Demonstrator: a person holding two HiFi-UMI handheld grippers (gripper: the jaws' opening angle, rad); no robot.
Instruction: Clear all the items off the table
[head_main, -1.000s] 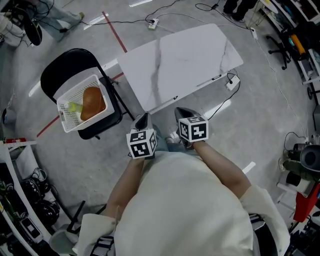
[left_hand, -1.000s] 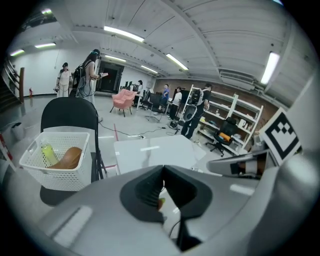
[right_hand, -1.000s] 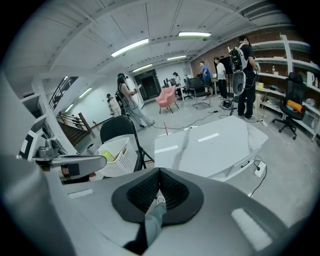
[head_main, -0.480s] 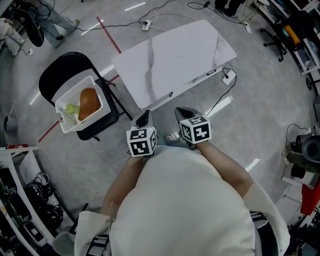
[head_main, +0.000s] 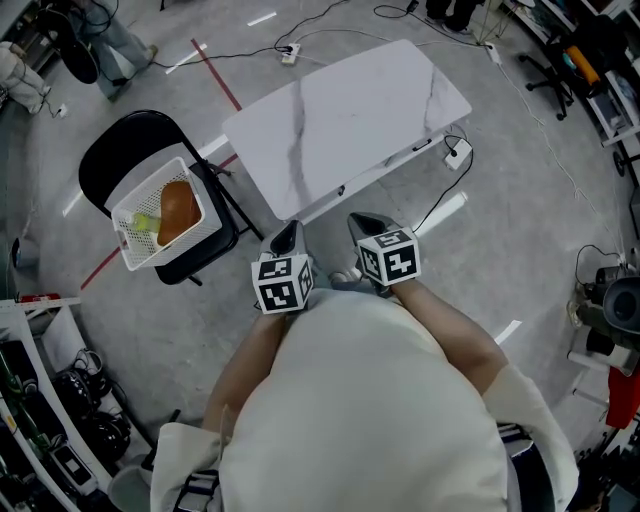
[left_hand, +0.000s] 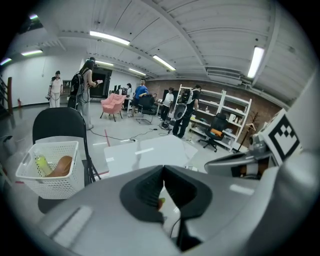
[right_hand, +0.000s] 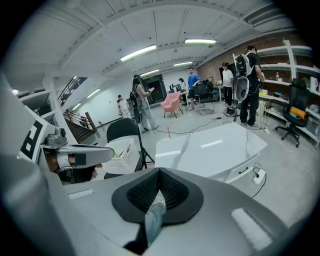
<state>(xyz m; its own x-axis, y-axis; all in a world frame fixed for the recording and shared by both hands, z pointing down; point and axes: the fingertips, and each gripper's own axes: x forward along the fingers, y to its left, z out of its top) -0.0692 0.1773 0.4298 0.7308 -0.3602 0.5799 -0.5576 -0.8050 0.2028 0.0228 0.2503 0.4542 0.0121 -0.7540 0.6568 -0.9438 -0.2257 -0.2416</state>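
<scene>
Basket (head_main: 128, 238) of white plastic sits on the black folding chair (head_main: 125, 150) at far left. It holds a brown item (head_main: 178, 208) and a yellow-green one (head_main: 146, 222), apart from the white marbled table (head_main: 340, 120) in the middle. Just below the table's near edge, the left gripper (head_main: 287, 238) and right gripper (head_main: 368, 228) are held side by side, each with its jaws pressed together and empty.

The basket (head_main: 148, 185) hides most of the seat of the black chair (head_main: 120, 152), and the yellow-green thing (head_main: 146, 222) inside is too small to identify.
</scene>
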